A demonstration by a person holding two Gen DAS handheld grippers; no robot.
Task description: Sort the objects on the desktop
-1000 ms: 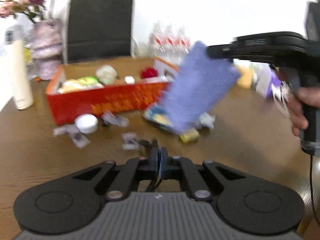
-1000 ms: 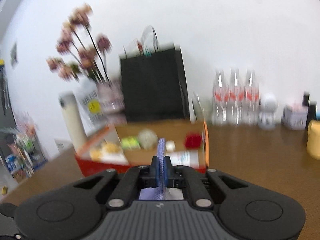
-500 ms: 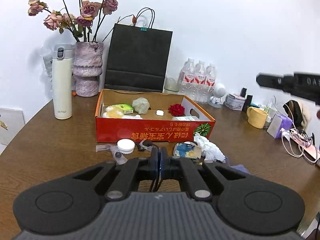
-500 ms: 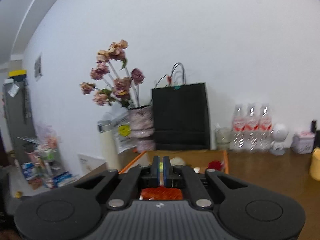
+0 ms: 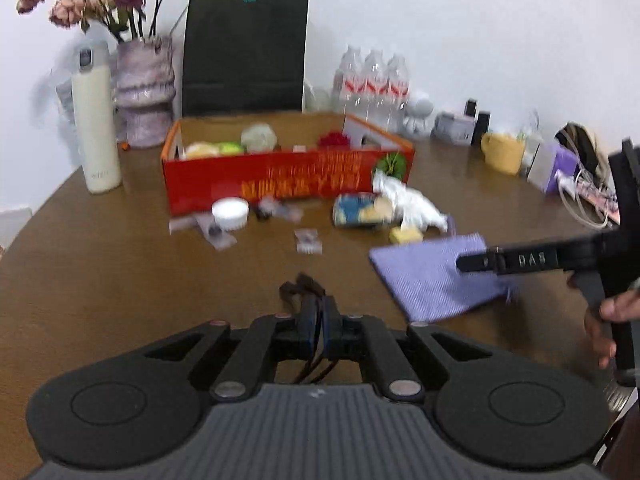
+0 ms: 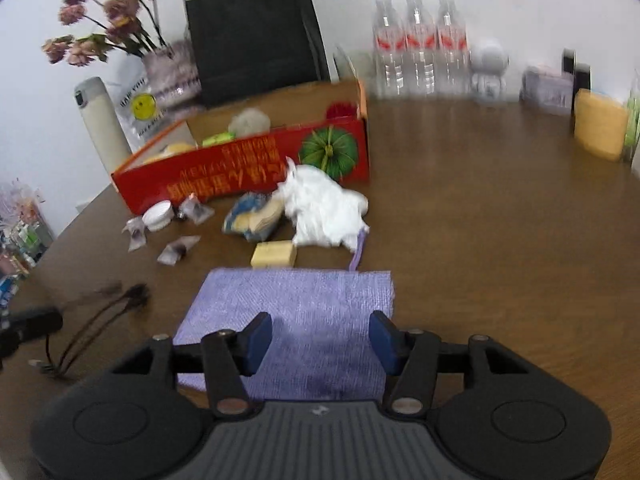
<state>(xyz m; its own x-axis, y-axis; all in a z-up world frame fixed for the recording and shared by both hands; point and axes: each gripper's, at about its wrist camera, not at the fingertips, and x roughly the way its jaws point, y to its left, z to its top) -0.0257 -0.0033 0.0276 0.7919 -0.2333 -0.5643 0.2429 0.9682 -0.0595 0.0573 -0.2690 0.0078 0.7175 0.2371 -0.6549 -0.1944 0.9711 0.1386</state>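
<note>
Near the front edge of the brown wooden surface (image 6: 480, 200) a purple cloth (image 6: 304, 312) lies flat, with the right claw (image 6: 320, 340) just above its near end. That claw's blue pads (image 6: 256, 340) stand apart and are opening; the cloth lies under the gap between them and neither pad presses on it. From the left wrist view the same claw (image 5: 476, 262) reaches in from the right edge over the cloth (image 5: 424, 276), and a hand (image 5: 608, 316) grips its handle.

The left claw (image 5: 319, 320) is pinched together on thin dark cords (image 5: 300, 288) whose ends stick out past its tips, close to the near edge.

Beyond the cloth, toward the middle of the surface, sit a small yellow block (image 6: 274, 254), a crumpled white wrapper (image 6: 324, 208), a blue-and-yellow packet (image 6: 252, 216), a round white lid (image 6: 158, 216) and several small clear sachets (image 6: 178, 250). Behind these stands a red cardboard box (image 6: 240, 176), open on top, with a few objects inside. Along the far edge are a black paper bag (image 5: 244, 52), a vase of dried flowers (image 5: 146, 88), a cream flask (image 5: 96, 120), three water bottles (image 5: 374, 80) and a yellow mug (image 5: 502, 152).
</note>
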